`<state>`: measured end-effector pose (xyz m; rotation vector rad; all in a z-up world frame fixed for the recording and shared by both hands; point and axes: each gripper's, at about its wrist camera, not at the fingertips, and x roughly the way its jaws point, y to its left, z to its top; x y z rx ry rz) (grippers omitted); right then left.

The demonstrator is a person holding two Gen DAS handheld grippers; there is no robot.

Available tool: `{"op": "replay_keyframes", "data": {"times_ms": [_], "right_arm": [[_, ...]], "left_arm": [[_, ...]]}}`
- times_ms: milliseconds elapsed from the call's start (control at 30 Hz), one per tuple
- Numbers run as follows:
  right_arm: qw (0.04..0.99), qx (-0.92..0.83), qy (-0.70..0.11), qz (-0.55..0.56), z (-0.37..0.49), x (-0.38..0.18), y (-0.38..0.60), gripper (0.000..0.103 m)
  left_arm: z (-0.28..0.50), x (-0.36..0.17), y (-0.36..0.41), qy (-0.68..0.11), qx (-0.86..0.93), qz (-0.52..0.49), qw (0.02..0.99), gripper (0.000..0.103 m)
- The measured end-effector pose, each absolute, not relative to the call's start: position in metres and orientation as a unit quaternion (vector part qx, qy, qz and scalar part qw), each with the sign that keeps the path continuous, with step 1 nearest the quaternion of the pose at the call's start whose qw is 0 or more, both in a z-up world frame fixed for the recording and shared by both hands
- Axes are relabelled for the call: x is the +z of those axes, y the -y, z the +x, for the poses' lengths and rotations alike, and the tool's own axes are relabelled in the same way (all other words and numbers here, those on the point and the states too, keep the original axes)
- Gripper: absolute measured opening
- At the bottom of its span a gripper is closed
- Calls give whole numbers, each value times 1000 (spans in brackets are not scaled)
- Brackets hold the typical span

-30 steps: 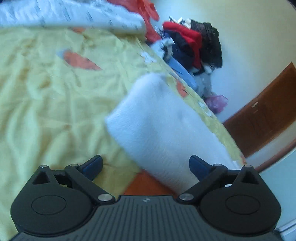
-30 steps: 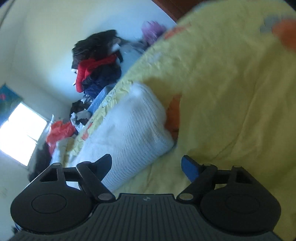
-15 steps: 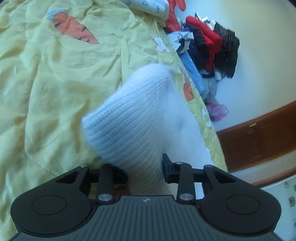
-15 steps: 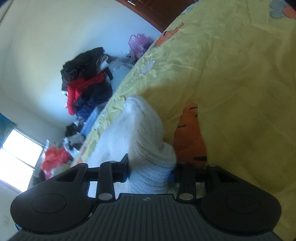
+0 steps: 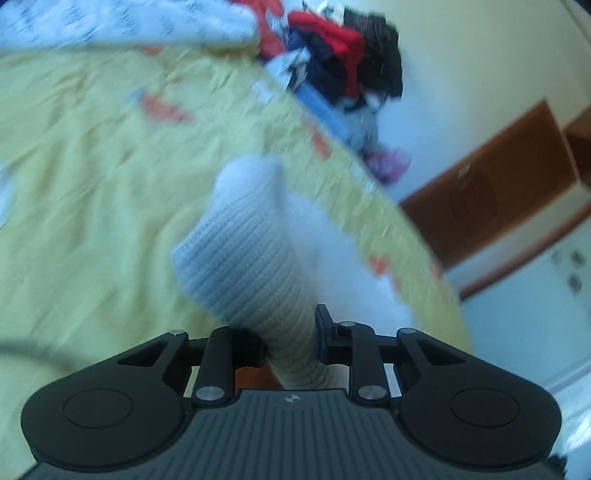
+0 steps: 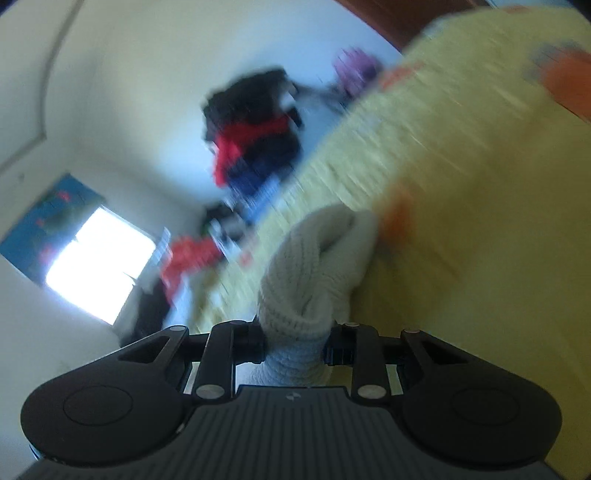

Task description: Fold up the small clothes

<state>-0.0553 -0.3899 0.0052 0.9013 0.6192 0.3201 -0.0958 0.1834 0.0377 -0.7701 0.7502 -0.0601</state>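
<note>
A: Fingers first. Left gripper (image 5: 290, 341) clenched on a bunched end of the white ribbed knit garment (image 5: 243, 251), black pads pressing the fabric from both sides. Jaws just been closing, the knit caught between them.

B: Same on the other side. Right gripper (image 6: 295, 343) clamped on another gathered end of that white ribbed knit garment (image 6: 314, 266), cloth squeezed narrow between the pads. Jaws likewise just been closing, fabric between them.

A: Garment pulled into a thick roll ahead of the left fingers, rising away from them, then trailing down toward the wrinkled yellow bedsheet with orange carrot prints (image 5: 85, 184).

B: From the right wrist, folded over on itself in a rounded loop just past the pads, far end against the same yellow bedsheet (image 6: 480, 221). Touching or just above, hard to tell through the blur.

A: Further out: rumpled white printed cloth (image 5: 129, 26) at the top of the bed, and beyond the bed's far edge a heap of red, black and navy clothes (image 5: 343, 55) against the pale wall (image 5: 461, 55).

B: Brown wooden door (image 5: 495, 177) to the right of that heap. In the right wrist view, the same clothes heap (image 6: 255, 133), a bright window (image 6: 96, 266) lower left, and something crumpled and red-orange (image 6: 188, 258) beside it.
</note>
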Motion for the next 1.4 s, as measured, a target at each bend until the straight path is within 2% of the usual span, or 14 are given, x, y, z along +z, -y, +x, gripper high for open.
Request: {"op": "replay_keyframes", "data": {"times_ms": [100, 167, 233, 300, 500, 567, 667, 733, 833, 1000, 1033, 1100, 1200, 1400], "right_arm": [[852, 126, -331, 386, -86, -20, 385, 36], [844, 104, -330, 409, -91, -31, 393, 47], [851, 63, -312, 417, -91, -22, 402, 52], [875, 39, -264, 404, -92, -2, 411, 58], [912, 104, -220, 331, -62, 44, 385, 64], [913, 153, -236, 295, -43, 47, 354, 69], [907, 224, -273, 228, -10, 50, 293, 69], [904, 250, -293, 187, 11, 50, 253, 69], [883, 307, -324, 144, 38, 45, 195, 68], [866, 323, -381, 14, 61, 22, 119, 64], [870, 317, -378, -11, 64, 11, 114, 67], [871, 325, -368, 2, 66, 5, 115, 69], [871, 327, -367, -2, 66, 5, 114, 70], [872, 326, -365, 1, 68, 2, 114, 70]], "left_arm": [[-121, 10, -186, -372, -21, -368, 852, 31], [-126, 9, -190, -360, -25, -375, 854, 36], [-121, 14, -196, -374, -18, -380, 846, 61], [-125, 20, -204, -361, 0, -388, 848, 76], [-123, 22, -214, -340, 52, -406, 847, 77], [-118, 20, -209, -347, 57, -403, 845, 77], [-112, 21, -198, -349, 70, -384, 852, 77], [-109, 20, -191, -347, 76, -369, 859, 86], [-108, 19, -186, -339, 80, -365, 863, 91], [-108, 18, -180, -329, 89, -355, 871, 92], [-108, 18, -179, -329, 89, -349, 873, 92], [-107, 17, -174, -333, 92, -334, 877, 92], [-101, 19, -168, -341, 85, -311, 883, 102], [-90, 21, -161, -371, 84, -274, 883, 103]]}}
